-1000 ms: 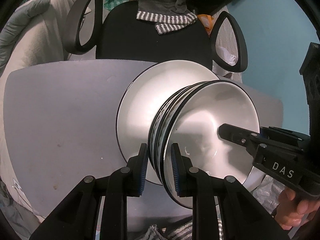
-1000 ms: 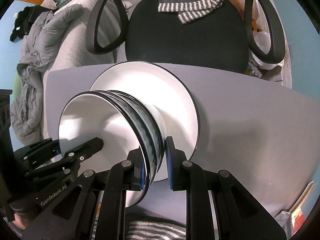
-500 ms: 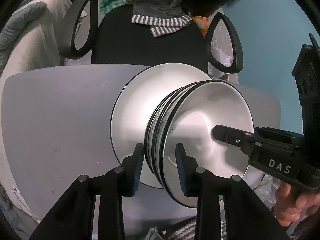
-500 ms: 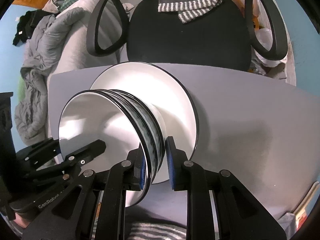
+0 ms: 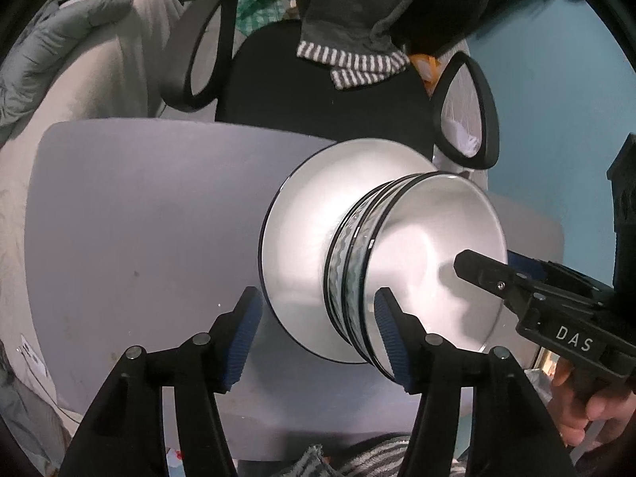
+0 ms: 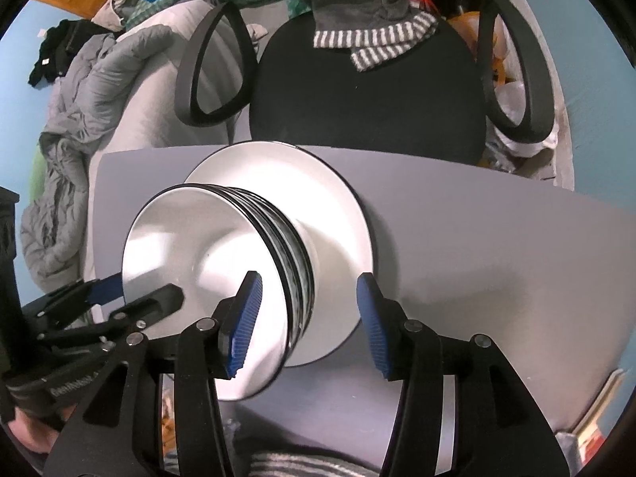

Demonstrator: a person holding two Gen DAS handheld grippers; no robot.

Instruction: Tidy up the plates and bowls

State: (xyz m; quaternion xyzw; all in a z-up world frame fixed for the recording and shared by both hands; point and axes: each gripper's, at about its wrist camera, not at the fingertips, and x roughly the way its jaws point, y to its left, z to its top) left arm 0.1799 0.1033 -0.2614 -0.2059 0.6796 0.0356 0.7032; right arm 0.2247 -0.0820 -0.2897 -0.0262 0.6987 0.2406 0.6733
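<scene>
Bowls [image 5: 417, 262], nested in a stack with black rims and wavy grey bands, sit on a white plate [image 5: 302, 234] on the grey table [image 5: 139, 238]. The left gripper [image 5: 318, 334] and right gripper [image 6: 306, 318] each straddle the stack's rim on opposite sides, jaws opening, blue pads clear of the rim, so neither holds anything. Judging by this, the stacking looks done: bowls gathered on 1 plate. No other dishes show on the table; what remains seems only to lift both grippers away.
</scene>
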